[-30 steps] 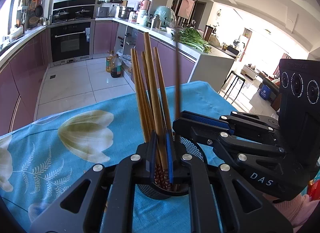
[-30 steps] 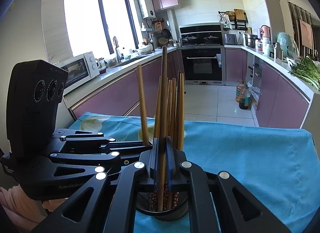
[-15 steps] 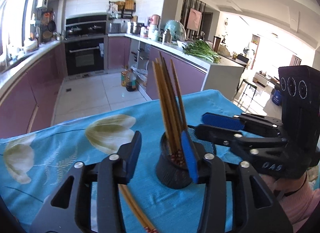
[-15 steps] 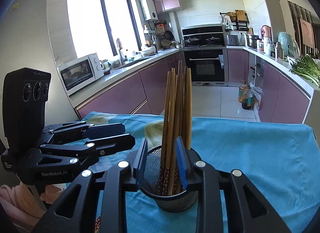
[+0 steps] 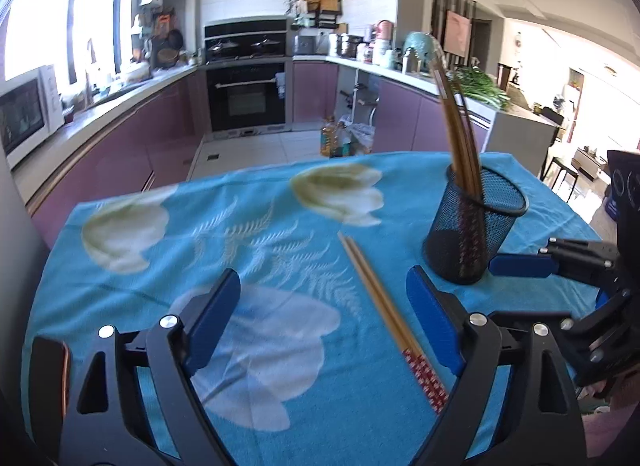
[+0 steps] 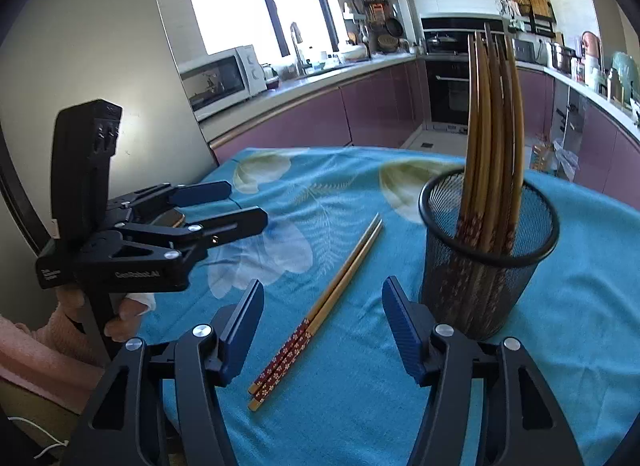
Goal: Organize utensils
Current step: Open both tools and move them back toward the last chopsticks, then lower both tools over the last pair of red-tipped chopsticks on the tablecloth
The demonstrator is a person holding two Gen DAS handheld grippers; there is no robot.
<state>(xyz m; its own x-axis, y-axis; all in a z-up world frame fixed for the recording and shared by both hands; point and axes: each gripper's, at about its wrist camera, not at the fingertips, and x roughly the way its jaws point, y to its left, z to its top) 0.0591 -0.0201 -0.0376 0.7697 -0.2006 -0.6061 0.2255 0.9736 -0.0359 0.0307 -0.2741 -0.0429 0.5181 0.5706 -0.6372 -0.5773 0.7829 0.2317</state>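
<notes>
Mesh cup [image 6: 486, 262] upright on cloth [image 6: 560, 346], chopstick bundle [image 6: 494, 137] inside — loose pair [image 6: 320, 312] at its nine o'clock; left gripper [image 5: 324, 318] and right gripper [image 6: 322, 330] jaws just opened, both empty.

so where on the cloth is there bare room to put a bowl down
The far left of the tablecloth, beyond the loose chopsticks, is bare. The right side is crowded by the mesh holder, with both grippers at the near edge.
</notes>
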